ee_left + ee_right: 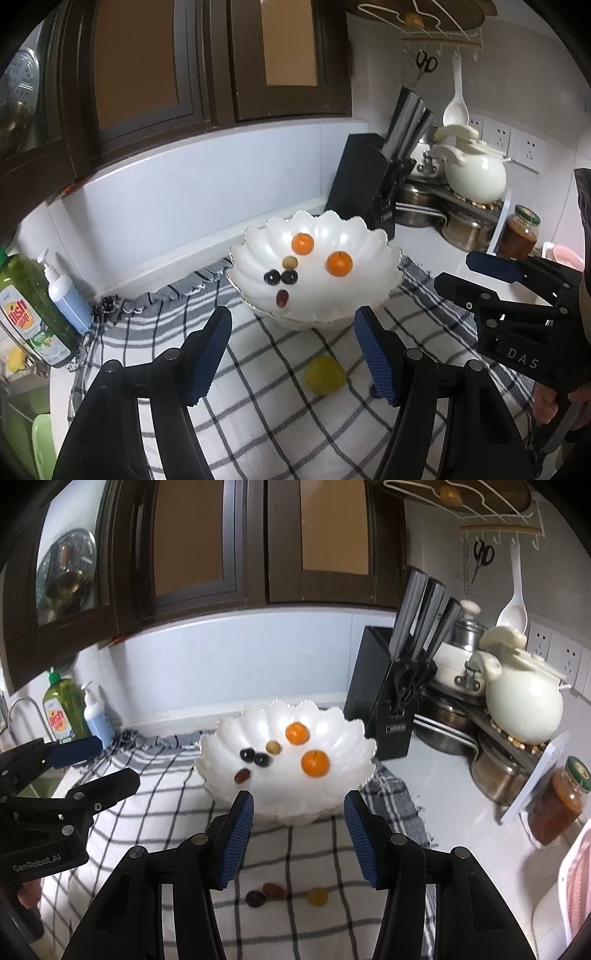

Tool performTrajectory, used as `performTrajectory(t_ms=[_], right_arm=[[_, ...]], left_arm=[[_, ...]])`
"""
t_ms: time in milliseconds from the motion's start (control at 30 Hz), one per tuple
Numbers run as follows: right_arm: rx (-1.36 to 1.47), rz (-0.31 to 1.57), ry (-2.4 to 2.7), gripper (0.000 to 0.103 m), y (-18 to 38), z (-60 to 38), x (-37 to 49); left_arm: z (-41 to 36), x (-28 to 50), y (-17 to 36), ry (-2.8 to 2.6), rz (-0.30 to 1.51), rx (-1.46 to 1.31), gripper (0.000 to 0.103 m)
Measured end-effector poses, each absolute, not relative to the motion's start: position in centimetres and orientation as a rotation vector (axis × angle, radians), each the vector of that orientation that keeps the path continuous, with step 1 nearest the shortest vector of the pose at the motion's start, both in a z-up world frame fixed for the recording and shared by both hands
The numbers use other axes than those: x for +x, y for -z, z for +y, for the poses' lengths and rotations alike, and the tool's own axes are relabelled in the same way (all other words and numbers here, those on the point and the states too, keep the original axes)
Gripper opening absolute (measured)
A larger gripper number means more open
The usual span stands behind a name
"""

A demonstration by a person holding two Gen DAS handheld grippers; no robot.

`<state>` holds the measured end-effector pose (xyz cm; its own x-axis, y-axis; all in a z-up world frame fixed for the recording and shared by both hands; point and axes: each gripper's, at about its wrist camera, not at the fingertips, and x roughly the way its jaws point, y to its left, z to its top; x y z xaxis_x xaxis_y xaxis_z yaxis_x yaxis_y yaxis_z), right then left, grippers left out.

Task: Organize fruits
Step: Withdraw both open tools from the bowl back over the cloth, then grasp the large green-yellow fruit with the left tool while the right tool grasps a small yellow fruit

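Still, the yellow fruit point(325, 373) lies loose on the checked cloth point(258, 406) before the white bowl point(369, 236), between your left gripper point(293, 354)'s wide, empty jaws; pinch off-centre and it may roll. Your right gripper point(299, 838), half-open and empty, could nudge the small fruits point(267, 892) below.

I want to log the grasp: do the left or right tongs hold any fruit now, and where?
Nothing is held. Left tongs and right tongs are both open and empty.
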<state>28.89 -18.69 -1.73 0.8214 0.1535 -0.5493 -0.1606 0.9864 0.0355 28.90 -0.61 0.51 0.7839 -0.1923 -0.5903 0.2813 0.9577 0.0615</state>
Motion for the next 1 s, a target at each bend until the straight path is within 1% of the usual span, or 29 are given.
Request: performTrajectory(t_ms=[633, 1000], right_arm=[[0.023, 0.701, -0.150, 0.052, 6.1, -19.4, 27.4], [0.040, 0.750, -0.141, 0.052, 9.0, -19.3, 27.1]], left_arm=[[-1.1, 27.3, 4.5, 0.307, 0.739, 0.154, 0.068], [-1.1, 27.1, 7.2, 0.321, 0.778, 0.144, 0.068]])
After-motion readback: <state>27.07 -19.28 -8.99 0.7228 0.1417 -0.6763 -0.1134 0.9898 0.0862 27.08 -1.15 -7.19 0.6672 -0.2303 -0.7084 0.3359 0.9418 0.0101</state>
